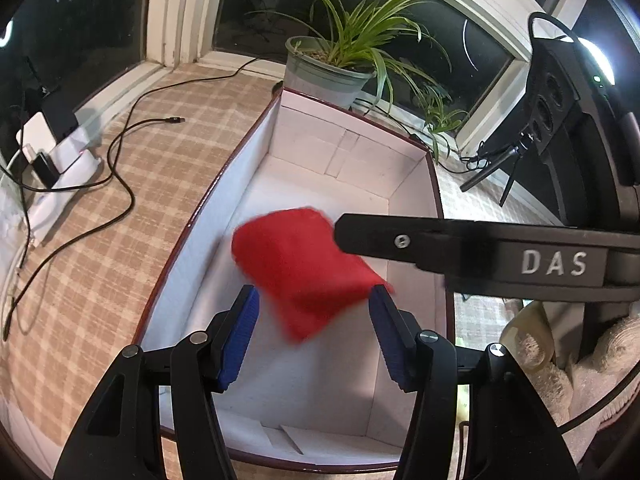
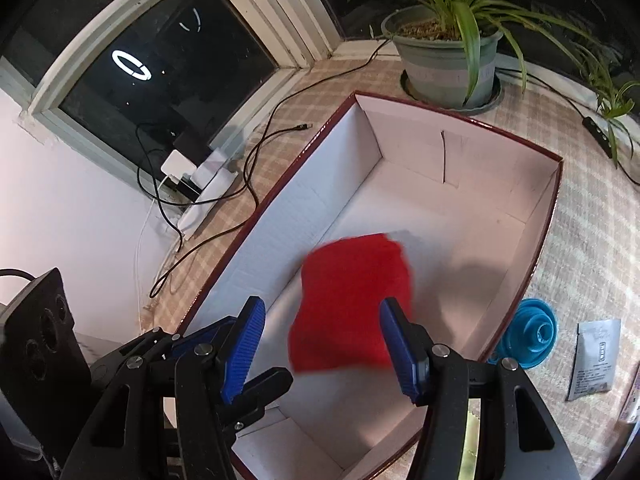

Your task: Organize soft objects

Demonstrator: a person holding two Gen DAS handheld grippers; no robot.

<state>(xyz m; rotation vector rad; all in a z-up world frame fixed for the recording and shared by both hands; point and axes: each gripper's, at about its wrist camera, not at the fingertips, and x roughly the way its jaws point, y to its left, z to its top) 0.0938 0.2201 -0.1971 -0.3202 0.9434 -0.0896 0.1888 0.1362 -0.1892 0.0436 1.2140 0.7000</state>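
Both claws (left (image 1: 314, 330), right (image 2: 322, 342)) tilted down, parted, over boxed red cloth (image 1: 304, 268)

Home interior, window nook: white-framed window (image 2: 168, 80), dark outside; potted spider plant (image 2: 452, 52); checked beige cloth on tabletop (image 1: 132, 184); power strip (image 2: 208, 196) with chargers, trailing cables.

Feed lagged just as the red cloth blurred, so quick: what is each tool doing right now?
Left tool: open, holding nothing; red cloth blurred above the box.
Right tool: open, holding nothing.
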